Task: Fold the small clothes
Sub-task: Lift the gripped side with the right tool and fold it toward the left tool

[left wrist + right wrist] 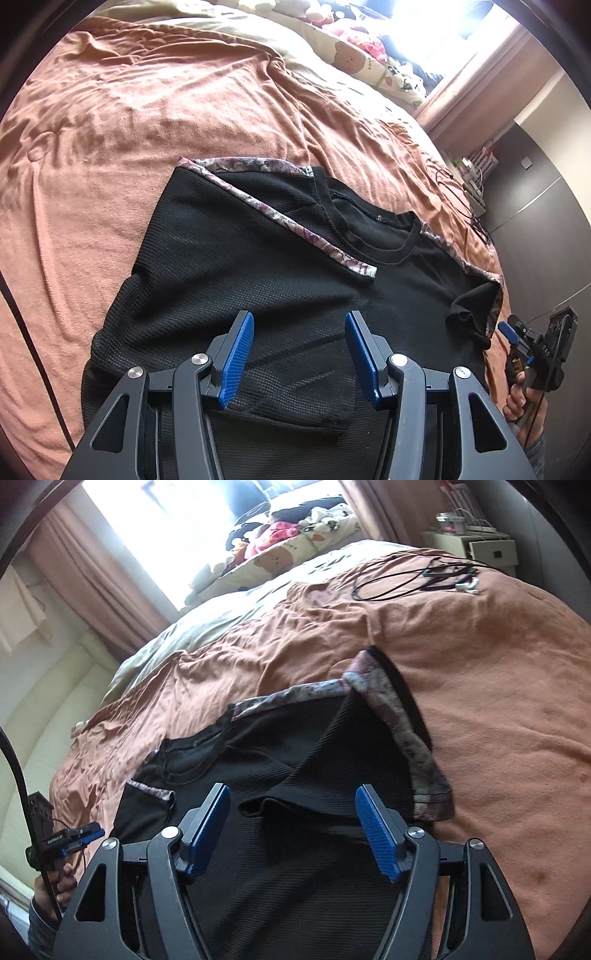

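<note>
black shirt (229, 266) lay half-folded on the orange bedspread (129, 110)
left gripper (299, 321) hovered above it, jaws apart and empty; right gripper (291, 794) likewise gaped wide, gripping nothing.

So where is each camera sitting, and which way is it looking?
Left wrist view: sits on the left gripper, looks down along its open blue fingers at the black shirt on the orange bedcover; the other gripper and its hand show at the right edge.
Right wrist view: sits on the right gripper, fingers open, looks over the same shirt toward the window; the left gripper and its hand show at the lower left.
Both share the shirt, bedcover and pillows.
</note>
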### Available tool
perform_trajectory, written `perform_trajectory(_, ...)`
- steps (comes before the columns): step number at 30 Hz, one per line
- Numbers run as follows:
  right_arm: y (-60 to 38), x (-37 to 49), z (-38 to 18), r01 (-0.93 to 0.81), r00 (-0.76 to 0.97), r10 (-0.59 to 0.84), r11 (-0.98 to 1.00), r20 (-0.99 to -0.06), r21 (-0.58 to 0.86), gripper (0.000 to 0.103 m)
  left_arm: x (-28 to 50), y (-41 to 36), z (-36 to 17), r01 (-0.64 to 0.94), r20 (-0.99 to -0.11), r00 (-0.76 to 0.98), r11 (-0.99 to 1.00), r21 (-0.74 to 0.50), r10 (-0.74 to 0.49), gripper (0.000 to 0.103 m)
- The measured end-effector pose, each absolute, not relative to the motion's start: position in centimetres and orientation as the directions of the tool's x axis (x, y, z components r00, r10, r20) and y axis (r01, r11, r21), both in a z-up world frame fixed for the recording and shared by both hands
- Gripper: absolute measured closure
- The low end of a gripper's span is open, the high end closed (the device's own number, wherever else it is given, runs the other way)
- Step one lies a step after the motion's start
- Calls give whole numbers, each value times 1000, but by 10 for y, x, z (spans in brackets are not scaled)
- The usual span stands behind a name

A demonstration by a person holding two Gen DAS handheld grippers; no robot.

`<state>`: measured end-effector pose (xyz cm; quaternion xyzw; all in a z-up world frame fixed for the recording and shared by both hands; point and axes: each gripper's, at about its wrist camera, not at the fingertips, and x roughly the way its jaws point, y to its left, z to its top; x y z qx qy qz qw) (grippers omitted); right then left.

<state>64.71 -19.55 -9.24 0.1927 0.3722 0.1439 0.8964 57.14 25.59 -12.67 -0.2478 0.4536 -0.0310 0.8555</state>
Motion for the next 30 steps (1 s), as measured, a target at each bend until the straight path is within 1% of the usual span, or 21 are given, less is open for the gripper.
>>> perform_trajectory(2, -207, 648, -93, -90, 691, 388, 883, -609, 461, 34, 573, 254, -126, -168, -759, 587, 876, -453, -280, 49)
perform_trajectory(11, -213, 633, -98, -14, 730, 275, 921, -625, 389, 34, 580, 247, -130, -161, -764, 579, 879, -448, -283, 49)
perform_trajectory(13, -210, 633, -102, 6, 727, 230, 940, -647, 341, 34, 582, 245, -132, -159, -765, 578, 880, -448, -285, 49)
perform_trajectory(16, -205, 639, -113, 11, 694, 242, 938, -678, 346, 35, 583, 243, -133, -159, -767, 575, 881, -446, -285, 49)
perform_trajectory(17, -203, 642, -116, 12, 685, 243, 939, -687, 343, 44, 583, 243, -133, -159, -767, 575, 881, -446, -285, 49)
perform_trajectory(18, -201, 646, -117, 12, 674, 245, 940, -697, 342, 61, 583, 242, -133, -159, -767, 575, 880, -447, -286, 49)
perform_trajectory(19, -200, 649, -116, 13, 664, 250, 939, -704, 345, 71, 583, 242, -133, -158, -766, 575, 880, -447, -286, 49)
perform_trajectory(20, -198, 651, -115, 6, 657, 265, 934, -706, 356, 91, 584, 241, -133, -156, -766, 576, 880, -448, -287, 49)
perform_trajectory(21, -193, 652, -111, -10, 659, 277, 933, -700, 359, 99, 584, 241, -133, -156, -766, 576, 881, -447, -287, 49)
perform_trajectory(23, -186, 652, -98, -38, 674, 279, 938, -684, 345, 101, 584, 240, -132, -155, -766, 577, 882, -445, -285, 49)
perform_trajectory(30, -145, 663, -72, -154, 678, 359, 923, -641, 353, 102, 583, 243, -132, -161, -764, 581, 880, -447, -282, 49)
